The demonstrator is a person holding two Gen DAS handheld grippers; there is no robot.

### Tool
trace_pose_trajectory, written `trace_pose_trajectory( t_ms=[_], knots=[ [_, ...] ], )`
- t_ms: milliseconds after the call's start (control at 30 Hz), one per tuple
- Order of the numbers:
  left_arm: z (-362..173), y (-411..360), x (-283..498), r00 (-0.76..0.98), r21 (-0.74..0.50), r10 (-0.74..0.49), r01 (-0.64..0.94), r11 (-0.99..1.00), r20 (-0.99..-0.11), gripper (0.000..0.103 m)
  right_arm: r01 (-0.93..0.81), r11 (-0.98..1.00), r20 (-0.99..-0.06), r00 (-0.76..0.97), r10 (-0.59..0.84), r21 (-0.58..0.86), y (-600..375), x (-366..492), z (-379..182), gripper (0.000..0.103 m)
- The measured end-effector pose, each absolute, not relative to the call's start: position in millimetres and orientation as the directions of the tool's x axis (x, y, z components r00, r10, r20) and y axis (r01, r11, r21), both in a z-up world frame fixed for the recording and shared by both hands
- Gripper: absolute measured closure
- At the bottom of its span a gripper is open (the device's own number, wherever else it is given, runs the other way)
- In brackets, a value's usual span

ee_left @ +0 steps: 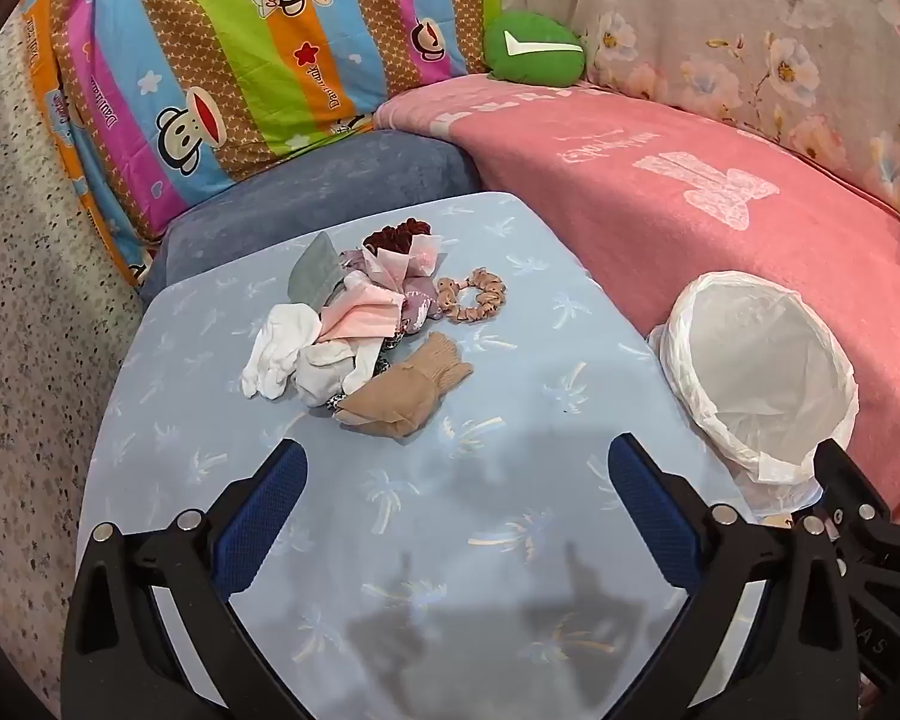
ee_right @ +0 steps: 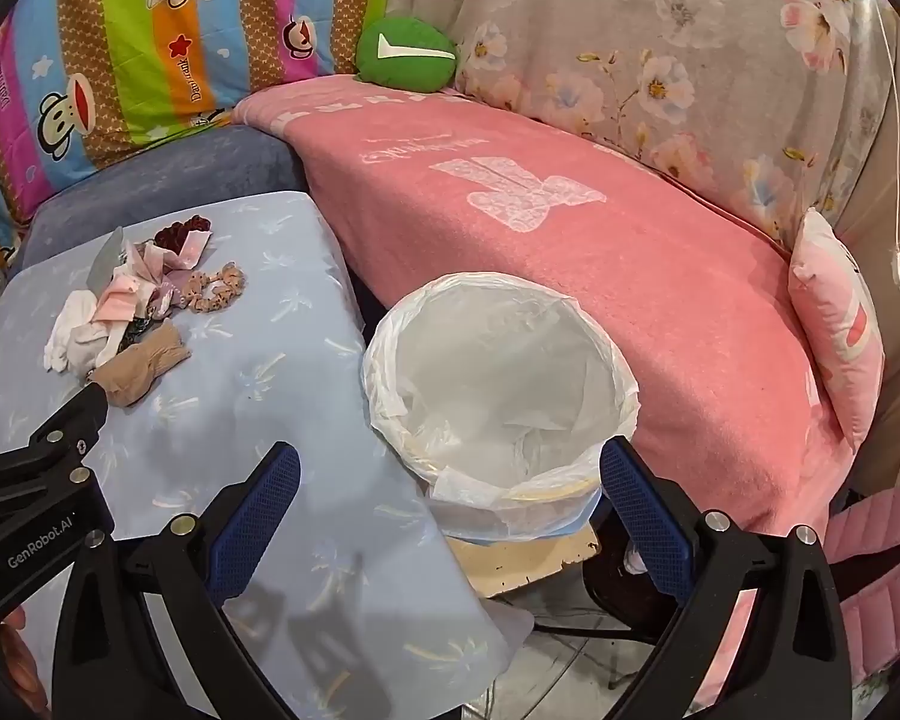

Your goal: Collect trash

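A pile of trash (ee_left: 360,330) lies on the light blue table (ee_left: 510,540): white cloth, pink scraps, a beige stocking (ee_left: 402,390), a patterned scrunchie (ee_left: 477,294) and a dark red scrunchie. It also shows in the right wrist view (ee_right: 126,324). A bin lined with a white bag (ee_left: 756,372) stands right of the table, between it and the sofa; it is closer in the right wrist view (ee_right: 498,384). My left gripper (ee_left: 456,468) is open and empty, above the table short of the pile. My right gripper (ee_right: 450,474) is open and empty, at the bin's near rim.
A pink blanket (ee_right: 570,240) covers the sofa behind the bin. A green cushion (ee_left: 534,48), a striped cartoon quilt (ee_left: 240,48) and a floral cover (ee_right: 690,60) lie at the back. A blue-grey cushion (ee_left: 330,186) sits behind the table. Speckled floor (ee_left: 24,300) is at left.
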State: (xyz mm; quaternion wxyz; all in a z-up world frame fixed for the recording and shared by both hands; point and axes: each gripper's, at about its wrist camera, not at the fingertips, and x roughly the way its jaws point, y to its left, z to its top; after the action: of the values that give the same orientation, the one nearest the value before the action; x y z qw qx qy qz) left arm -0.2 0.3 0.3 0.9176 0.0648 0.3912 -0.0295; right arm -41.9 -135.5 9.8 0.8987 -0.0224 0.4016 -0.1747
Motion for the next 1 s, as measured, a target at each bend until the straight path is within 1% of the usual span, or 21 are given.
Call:
trace_pose_trajectory(
  t_ms=[1000],
  knots=[
    [5.9,-0.6,1.0,0.703,0.090,-0.009,0.103,0.991,-0.711,0.007,0.297,0.937,-0.702,0.627,-0.336,-0.183,-133.8,-40.9,15.3,0.005]
  ],
)
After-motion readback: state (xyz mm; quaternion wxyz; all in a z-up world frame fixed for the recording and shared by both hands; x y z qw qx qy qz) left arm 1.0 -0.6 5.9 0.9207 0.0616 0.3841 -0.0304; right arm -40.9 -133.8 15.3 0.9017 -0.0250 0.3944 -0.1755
